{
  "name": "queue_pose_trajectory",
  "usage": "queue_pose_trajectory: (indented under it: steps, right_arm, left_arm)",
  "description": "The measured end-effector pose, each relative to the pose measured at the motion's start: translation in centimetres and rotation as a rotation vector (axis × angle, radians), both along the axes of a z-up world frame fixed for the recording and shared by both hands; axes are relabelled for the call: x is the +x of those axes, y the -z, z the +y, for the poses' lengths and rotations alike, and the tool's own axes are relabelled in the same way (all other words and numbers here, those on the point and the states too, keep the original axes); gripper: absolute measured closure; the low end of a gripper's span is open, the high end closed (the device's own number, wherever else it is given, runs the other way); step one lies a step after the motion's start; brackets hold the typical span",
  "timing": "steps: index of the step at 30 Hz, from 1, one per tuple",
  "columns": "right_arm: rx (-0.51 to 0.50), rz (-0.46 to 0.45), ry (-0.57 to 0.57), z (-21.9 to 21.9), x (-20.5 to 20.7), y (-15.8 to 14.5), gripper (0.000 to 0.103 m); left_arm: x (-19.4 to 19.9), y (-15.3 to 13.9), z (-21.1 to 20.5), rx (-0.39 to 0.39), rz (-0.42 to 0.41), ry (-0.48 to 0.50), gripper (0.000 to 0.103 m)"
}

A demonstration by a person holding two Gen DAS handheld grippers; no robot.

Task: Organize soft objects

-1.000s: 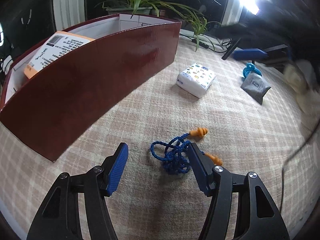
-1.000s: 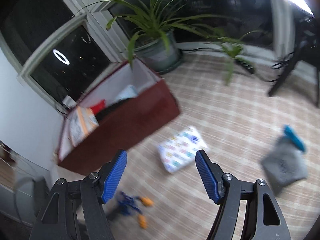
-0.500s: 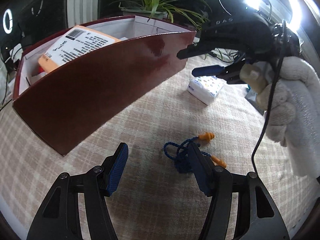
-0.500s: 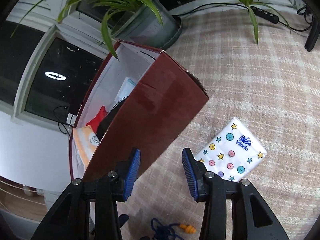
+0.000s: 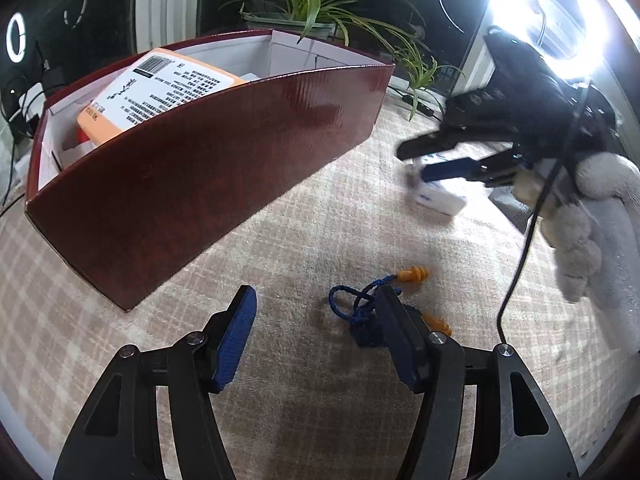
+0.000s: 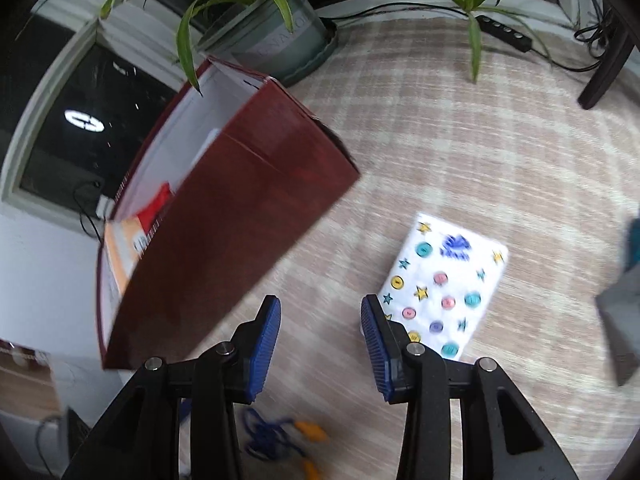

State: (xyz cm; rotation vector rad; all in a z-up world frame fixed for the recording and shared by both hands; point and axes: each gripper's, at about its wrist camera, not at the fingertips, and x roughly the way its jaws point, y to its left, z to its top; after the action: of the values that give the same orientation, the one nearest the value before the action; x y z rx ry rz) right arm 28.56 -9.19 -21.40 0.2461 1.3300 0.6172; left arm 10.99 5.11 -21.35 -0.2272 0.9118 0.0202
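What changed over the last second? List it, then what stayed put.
The right tongs came down beside the white tissue pack printed with buttons and stars; their jaws have just been closing, nothing between them. Unchanged: left tongs open and empty, blue-corded orange earplugs on the cloth, dark red cardboard box.

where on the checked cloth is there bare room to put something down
Bare cloth lies between the red box and the corded earplugs, in front of the left gripper. More lies beyond the tissue pack, toward the plant pot and power strip. It is crowded by the right gripper, tissue pack and grey pouch.
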Motion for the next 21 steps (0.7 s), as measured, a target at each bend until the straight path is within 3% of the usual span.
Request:
queue_pose_trajectory:
  steps: [4, 8, 9, 11, 13, 21]
  right_arm:
    - [-0.084, -0.021, -0.070, -2.1, -1.0, -0.5, 0.066]
    - [-0.067, -0.043, -0.095, -5.4, -2.6, -1.2, 0.061]
    - [-0.067, -0.069, -0.091, -6.3, -3.1, -1.7, 0.059]
    - [-0.072, -0.136, -0.086, -7.6, -4.1, -2.7, 0.043]
    - [-0.102, -0.204, -0.056, -8.7, -4.6, -3.2, 0.037]
    - [-0.153, -0.266, -0.042, -8.7, -4.0, -2.6, 0.037]
  left_arm:
    - [-0.4, -0.1, -0.1, -0.008, 0.001, 0.012, 0.041]
    - [-0.7, 0.2, -0.7, -0.033, 0.014, 0.043, 0.041]
    - [-0.8, 0.3, -0.8, -0.033, 0.016, 0.051, 0.041]
    - [-0.8, 0.7, -1.4, -0.026, 0.025, 0.071, 0.041]
    - [-0.7, 1.1, -1.7, -0.024, 0.034, 0.084, 0.041]
    - [0.5, 1.7, -2.4, -0.003, 0.040, 0.110, 0.041]
